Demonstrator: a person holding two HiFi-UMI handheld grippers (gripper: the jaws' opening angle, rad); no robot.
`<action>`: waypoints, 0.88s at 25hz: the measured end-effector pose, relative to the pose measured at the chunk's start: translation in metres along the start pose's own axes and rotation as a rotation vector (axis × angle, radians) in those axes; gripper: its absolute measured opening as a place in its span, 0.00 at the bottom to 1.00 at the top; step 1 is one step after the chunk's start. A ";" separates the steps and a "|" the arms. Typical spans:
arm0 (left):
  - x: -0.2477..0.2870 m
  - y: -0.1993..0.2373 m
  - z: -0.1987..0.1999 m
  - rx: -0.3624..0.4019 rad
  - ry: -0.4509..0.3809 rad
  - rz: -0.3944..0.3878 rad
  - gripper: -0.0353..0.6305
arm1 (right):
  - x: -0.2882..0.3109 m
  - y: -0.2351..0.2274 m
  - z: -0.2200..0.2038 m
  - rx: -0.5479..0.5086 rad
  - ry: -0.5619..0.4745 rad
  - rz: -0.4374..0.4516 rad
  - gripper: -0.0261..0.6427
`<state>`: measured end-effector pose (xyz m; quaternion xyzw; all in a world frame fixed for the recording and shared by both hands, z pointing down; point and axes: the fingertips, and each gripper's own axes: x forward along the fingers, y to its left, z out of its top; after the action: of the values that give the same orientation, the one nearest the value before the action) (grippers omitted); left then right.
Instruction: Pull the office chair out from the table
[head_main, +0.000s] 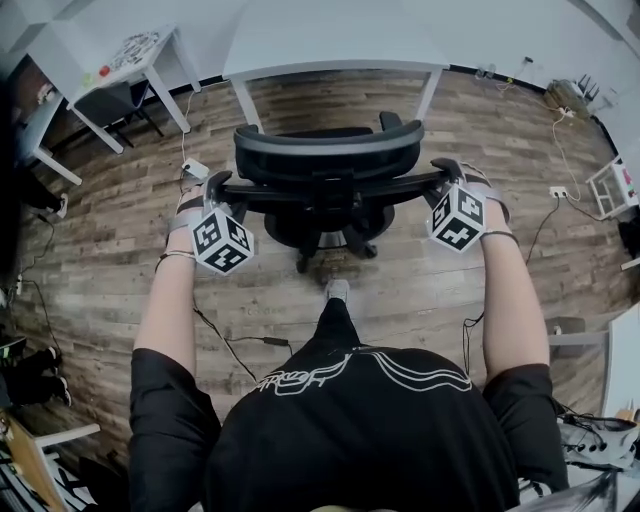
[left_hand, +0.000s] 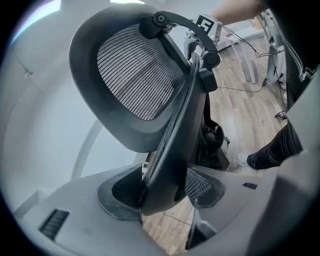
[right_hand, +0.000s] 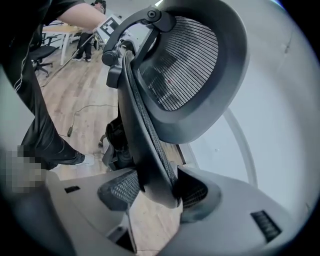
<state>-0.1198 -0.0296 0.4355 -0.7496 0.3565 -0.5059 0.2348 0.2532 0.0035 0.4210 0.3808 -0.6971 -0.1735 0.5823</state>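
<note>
Office chair is standing near the desk, backrest toward the person. Left gripper and right gripper are each gripping one backrest side edge, fingers spread wide around the thick frame, presumably for an even, straight pull.

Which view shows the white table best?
The head view: the table shows its top and two legs beyond the office chair. Each gripper view catches only one pale leg past the headrest.
</note>
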 end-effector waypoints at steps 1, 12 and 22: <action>0.000 -0.002 -0.001 -0.003 0.004 -0.004 0.39 | 0.001 0.002 0.000 0.008 -0.006 -0.012 0.39; -0.057 -0.043 0.002 -0.294 -0.079 -0.033 0.47 | -0.042 0.037 -0.008 0.207 -0.198 -0.165 0.45; -0.186 -0.066 0.113 -0.884 -0.602 -0.202 0.30 | -0.169 0.076 0.064 0.692 -0.668 0.075 0.29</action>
<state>-0.0395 0.1549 0.3300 -0.9192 0.3785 -0.0907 -0.0608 0.1729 0.1637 0.3415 0.4503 -0.8760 -0.0232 0.1714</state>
